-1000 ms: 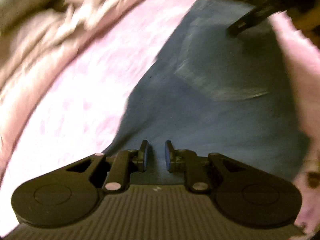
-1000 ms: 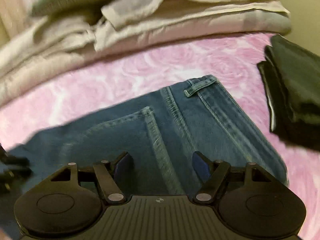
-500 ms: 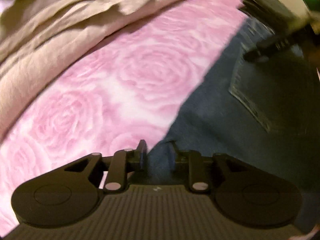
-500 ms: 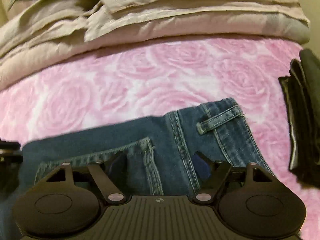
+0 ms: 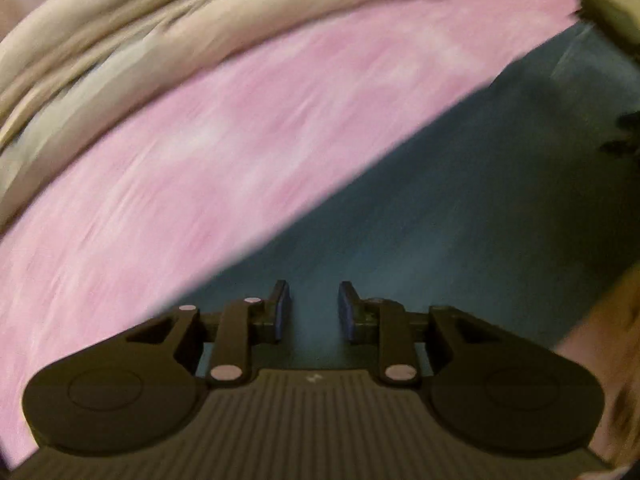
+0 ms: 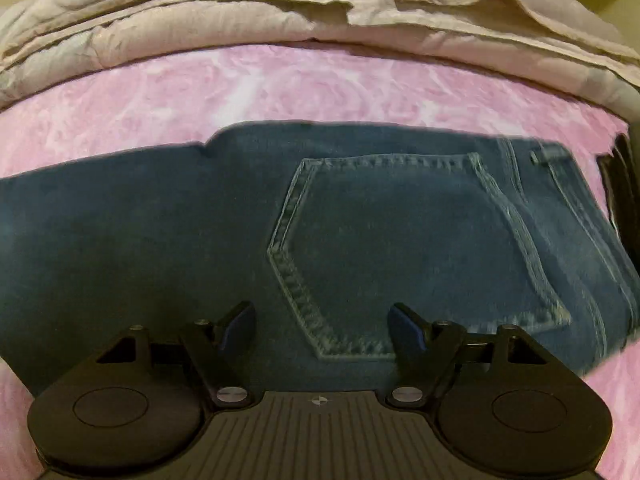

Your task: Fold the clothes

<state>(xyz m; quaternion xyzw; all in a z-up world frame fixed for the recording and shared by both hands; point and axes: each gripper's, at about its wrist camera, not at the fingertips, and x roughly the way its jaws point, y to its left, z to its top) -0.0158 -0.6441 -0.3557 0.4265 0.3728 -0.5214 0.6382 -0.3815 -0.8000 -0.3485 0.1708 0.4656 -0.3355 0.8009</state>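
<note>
Presently, the blue jeans (image 6: 360, 232) lie flat across a pink rose-patterned bedspread (image 6: 280, 88), running from the left edge of the right wrist view to its right side. A back pocket (image 6: 400, 248) with pale stitching faces up, with the waistband and a belt loop (image 6: 548, 156) toward the right. Beyond the denim, a heap of beige bedding (image 6: 240, 24) runs along the far side of the spread. A dark folded item (image 6: 620, 184) sits just beside the waistband end at the right edge; whether it touches the denim cannot be determined.

Right gripper (image 6: 322, 322): jaws spread wide, holding nothing. It sits above the jeans, with the lower corner of the pocket lying between the blue-padded fingertips (image 6: 404, 324). Contact with the fabric cannot be confirmed.

Left gripper (image 5: 311, 310): jaws parted by a moderate gap, noticeably narrower than the right one's, with only denim (image 5: 460, 220) visible between the pads (image 5: 346, 308) and nothing clamped. This view is heavily motion-blurred. The edge of the jeans runs diagonally from just left of the fingers up to the upper right, with bedspread (image 5: 200, 180) on the left and the beige bedding (image 5: 120, 52) beyond.
</note>
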